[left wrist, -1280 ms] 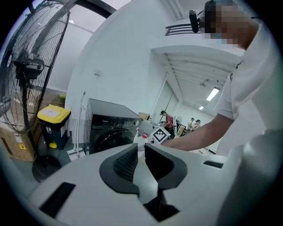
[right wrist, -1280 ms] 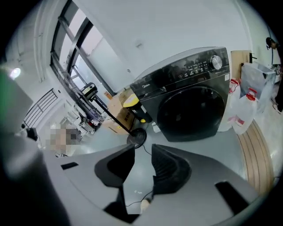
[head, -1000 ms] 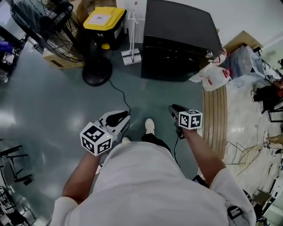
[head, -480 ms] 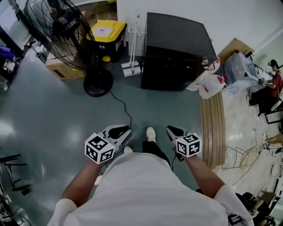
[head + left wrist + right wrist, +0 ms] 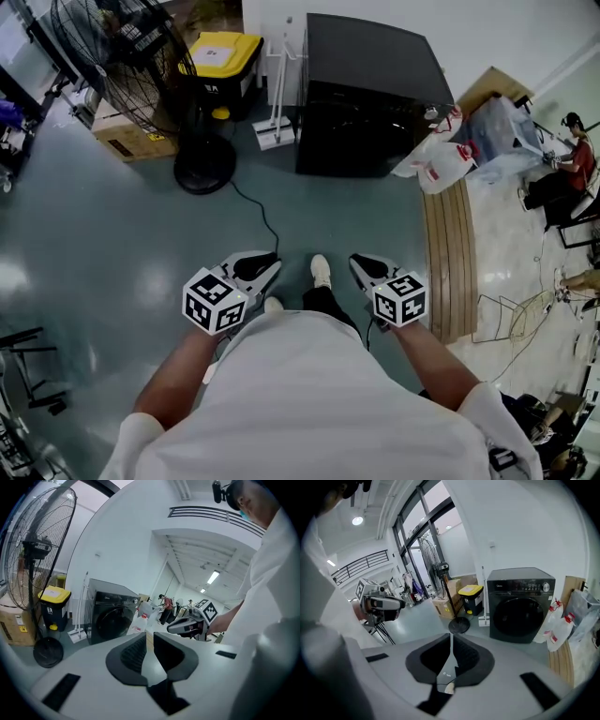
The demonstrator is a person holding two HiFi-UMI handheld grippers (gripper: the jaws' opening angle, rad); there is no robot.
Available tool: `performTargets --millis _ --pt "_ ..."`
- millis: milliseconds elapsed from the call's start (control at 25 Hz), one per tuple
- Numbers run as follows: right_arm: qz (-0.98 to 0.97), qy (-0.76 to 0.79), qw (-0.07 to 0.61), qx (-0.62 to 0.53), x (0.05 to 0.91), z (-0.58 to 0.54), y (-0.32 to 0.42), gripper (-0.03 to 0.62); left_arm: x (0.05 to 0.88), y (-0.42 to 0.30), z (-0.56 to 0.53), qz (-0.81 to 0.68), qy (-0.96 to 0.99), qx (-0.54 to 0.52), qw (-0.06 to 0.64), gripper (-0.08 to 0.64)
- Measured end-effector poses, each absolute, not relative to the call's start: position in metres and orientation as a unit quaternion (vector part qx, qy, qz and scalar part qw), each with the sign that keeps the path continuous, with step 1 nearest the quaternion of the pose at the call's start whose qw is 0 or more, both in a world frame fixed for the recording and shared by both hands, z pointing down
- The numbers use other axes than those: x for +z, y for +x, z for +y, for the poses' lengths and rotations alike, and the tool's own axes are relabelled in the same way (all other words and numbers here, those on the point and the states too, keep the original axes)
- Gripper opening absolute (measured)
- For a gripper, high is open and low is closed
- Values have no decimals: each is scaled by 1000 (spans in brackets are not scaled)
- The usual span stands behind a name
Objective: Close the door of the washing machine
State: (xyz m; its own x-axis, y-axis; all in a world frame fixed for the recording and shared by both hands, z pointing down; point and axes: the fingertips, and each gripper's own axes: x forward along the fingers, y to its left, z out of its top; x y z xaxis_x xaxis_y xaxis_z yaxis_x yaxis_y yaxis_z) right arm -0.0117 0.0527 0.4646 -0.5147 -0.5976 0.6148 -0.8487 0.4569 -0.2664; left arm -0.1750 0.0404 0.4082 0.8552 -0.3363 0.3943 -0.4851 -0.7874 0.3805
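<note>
Black box-shaped front-loading washing machine [image 5: 370,84] against white wall [image 5: 497,28], round dark door [image 5: 519,619] flush with its front. Well apart across grey floor [image 5: 141,234]: left gripper [image 5: 149,638] narrowly parted, empty; right gripper [image 5: 451,638] closing, nearly together, nothing between.

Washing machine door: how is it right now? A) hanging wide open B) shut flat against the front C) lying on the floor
B: in the right gripper view the round door sits flush in the front of the washing machine, with no gap showing.
</note>
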Motion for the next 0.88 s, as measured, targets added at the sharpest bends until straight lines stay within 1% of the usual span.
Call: performTargets --millis 120,880 --pt "-825 441 229 269 460 55 -13 12 408 -179 44 -221 932 154 243 58" --pt "-842 427 229 238 447 63 -44 8 419 -207 64 -234 927 156 248 58"
